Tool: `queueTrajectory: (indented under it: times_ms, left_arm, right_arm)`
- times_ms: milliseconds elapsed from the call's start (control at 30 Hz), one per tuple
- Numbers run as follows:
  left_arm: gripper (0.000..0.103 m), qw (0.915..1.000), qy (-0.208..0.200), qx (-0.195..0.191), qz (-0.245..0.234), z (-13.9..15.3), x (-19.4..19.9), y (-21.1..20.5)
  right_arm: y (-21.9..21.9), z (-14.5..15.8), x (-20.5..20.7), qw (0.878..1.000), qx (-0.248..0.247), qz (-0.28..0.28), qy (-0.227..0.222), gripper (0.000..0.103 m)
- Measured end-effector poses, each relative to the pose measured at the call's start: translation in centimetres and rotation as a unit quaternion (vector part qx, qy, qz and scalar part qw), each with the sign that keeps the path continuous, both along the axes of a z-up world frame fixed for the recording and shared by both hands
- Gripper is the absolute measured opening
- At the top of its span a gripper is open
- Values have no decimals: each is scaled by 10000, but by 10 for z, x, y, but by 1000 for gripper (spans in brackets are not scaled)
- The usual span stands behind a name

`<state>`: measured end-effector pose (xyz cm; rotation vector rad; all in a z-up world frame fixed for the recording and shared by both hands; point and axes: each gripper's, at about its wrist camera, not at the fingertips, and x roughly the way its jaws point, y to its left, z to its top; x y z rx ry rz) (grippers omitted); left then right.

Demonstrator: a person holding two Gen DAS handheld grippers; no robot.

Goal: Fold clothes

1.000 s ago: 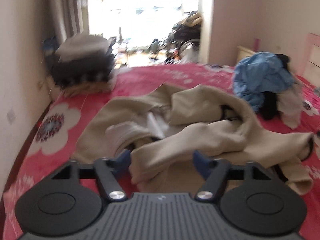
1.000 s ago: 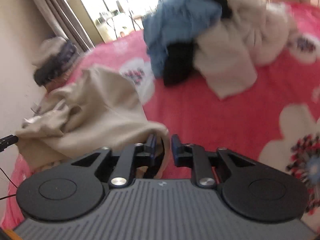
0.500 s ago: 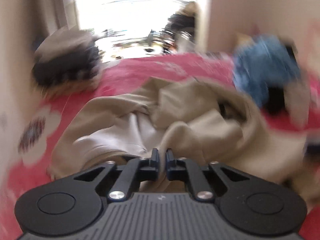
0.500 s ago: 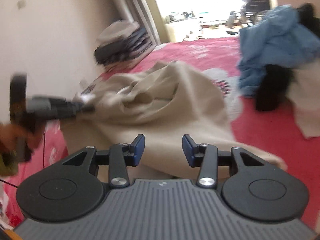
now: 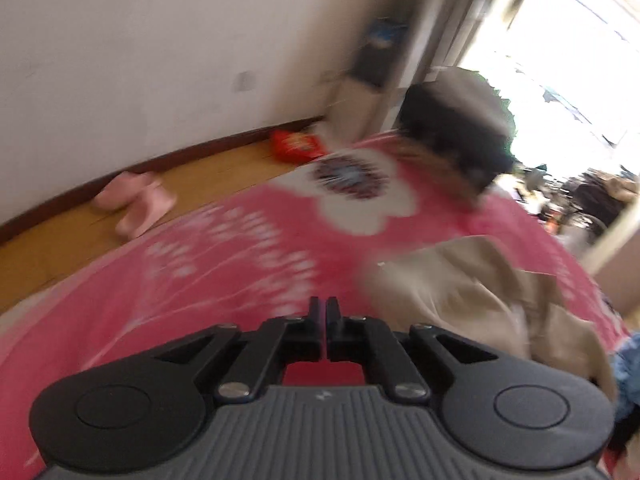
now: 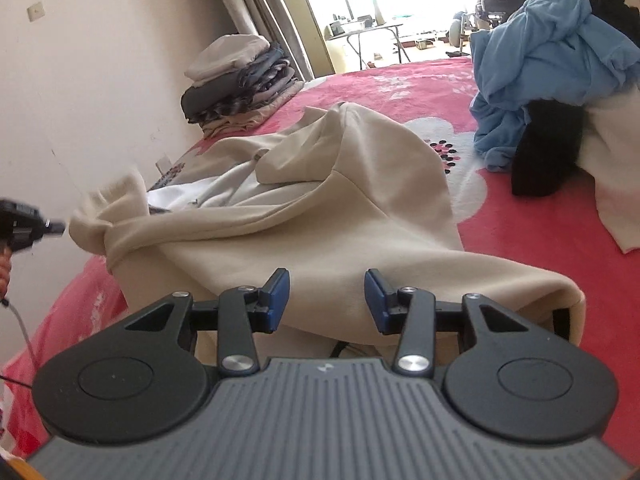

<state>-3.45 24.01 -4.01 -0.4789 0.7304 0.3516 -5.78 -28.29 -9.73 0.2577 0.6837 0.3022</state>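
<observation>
The beige hoodie (image 6: 320, 208) lies crumpled on the red floral bedspread (image 6: 540, 232), between the folded stack (image 6: 240, 80) by the wall and a heap topped by a blue garment (image 6: 548, 52). The right gripper (image 6: 326, 296) hovers over its near hem, jaws wide apart, holding nothing. The left gripper (image 5: 323, 320) is closed (seemingly on nothing, though the view is blurred), over bare bedspread beside the hoodie.
</observation>
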Motion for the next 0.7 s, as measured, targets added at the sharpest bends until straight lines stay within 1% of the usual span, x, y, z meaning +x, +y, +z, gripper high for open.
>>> queueTrajectory:
  times_ms: [33, 100, 133, 167, 200, 233, 267, 300, 333, 367, 400, 433, 500, 567, 600, 667, 700]
  left_arm:
    - [8, 9999, 83, -4, 115, -5, -8, 8]
    - [24, 10000, 52, 64, 37, -6, -19, 11]
    - [27, 9999, 36, 98, -3, -6, -25, 13]
    - [35, 9997, 4, 172, -199, -5, -26, 9]
    - [43, 9989, -29, 247, -397, -4, -27, 5]
    - [47, 9980, -50, 281, -564, -6, -20, -4]
    - [52, 9968, -70, 315, -731, -7, -14, -12]
    - [54, 9953, -90, 348, -897, -9, -8, -21]
    - [55, 9935, -110, 381, -1063, -11, -2, -29]
    - [59, 9915, -129, 414, -1229, -13, 4, -38]
    - [61, 9891, -149, 447, -1394, -14, 11, -46]
    - [62, 9865, -169, 480, -1559, -16, 17, -55]
    - [63, 9803, -209, 545, -1888, -20, 29, -72]
    - [66, 9730, -248, 609, -2214, -23, 42, -89]
    - [67, 9689, -267, 641, -2377, -25, 48, -97]
    - [67, 9598, -306, 704, -2699, -28, 61, -114]
    - [67, 9549, -325, 736, -2859, -30, 67, -122]
  right_arm:
    - [2, 1, 1, 10000, -61, 54, -26, 41]
    - [12, 5, 6, 9989, -246, 361, -161, 41]
    - [18, 8, 8, 9975, -372, 550, -244, 41]
    - [25, 10, 11, 9955, -497, 739, -327, 41]
    - [36, 14, 15, 9912, -685, 1038, -458, 45]
    - [48, 17, 19, 9854, -873, 1336, -589, 48]
    - [60, 21, 23, 9782, -1060, 1632, -718, 55]
    - [74, 24, 28, 9673, -1269, 2004, -900, 62]
    - [89, 26, 32, 9534, -1499, 2376, -1104, 65]
    - [105, 28, 37, 9363, -1731, 2750, -1332, 72]
    - [117, 30, 43, 9214, -1881, 3046, -1510, 80]
    - [130, 31, 48, 9051, -2028, 3337, -1686, 83]
    - [154, 33, 69, 8829, -2139, 3777, -1793, 85]
    - [172, 32, 96, 8798, -2047, 4002, -1545, 86]
    - [180, 30, 111, 8829, -1981, 4054, -1296, 86]
    - [192, 20, 139, 8977, -1892, 3940, -559, 84]
    - [198, 11, 150, 9022, -1867, 3887, -18, 72]
